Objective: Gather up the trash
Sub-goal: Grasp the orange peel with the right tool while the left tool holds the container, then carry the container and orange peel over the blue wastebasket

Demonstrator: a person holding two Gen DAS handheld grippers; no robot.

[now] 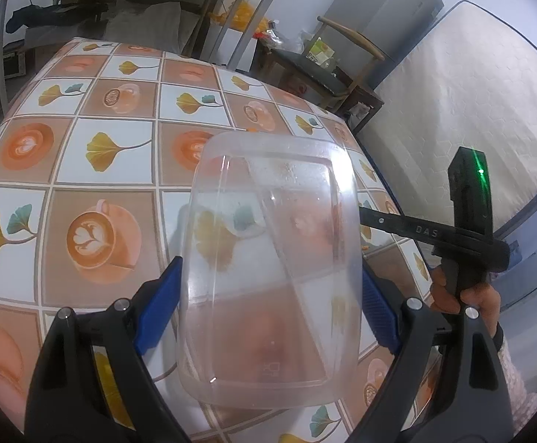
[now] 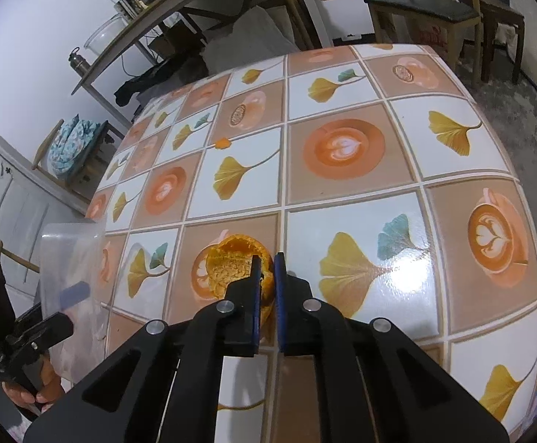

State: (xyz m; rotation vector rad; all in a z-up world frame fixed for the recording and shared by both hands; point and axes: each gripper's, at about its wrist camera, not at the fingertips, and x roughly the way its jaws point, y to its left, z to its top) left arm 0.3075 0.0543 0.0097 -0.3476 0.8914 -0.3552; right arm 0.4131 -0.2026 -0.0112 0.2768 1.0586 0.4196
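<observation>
A clear plastic container (image 1: 268, 258) hangs tilted above the tiled table (image 1: 102, 192), and my left gripper (image 1: 270, 306) is shut on it with a blue pad on each side wall. The same container (image 2: 72, 258) shows at the left of the right wrist view. A large hollow orange peel (image 2: 227, 262) lies on the table (image 2: 360, 129), and my right gripper (image 2: 267, 262) is shut on its near rim. A small scrap of peel (image 2: 222, 143) lies farther back. The right-hand tool's body (image 1: 467, 221) stands beyond the container, with its fingertips hidden behind it.
A dark chair (image 1: 327, 70) and a leaning mattress (image 1: 453, 103) stand past the table's far right edge. A metal shelf (image 2: 179, 3) with pots lines the wall. A chair with a blue cloth (image 2: 69, 147) is at the left. A person's hand (image 2: 28, 395) grips the left tool.
</observation>
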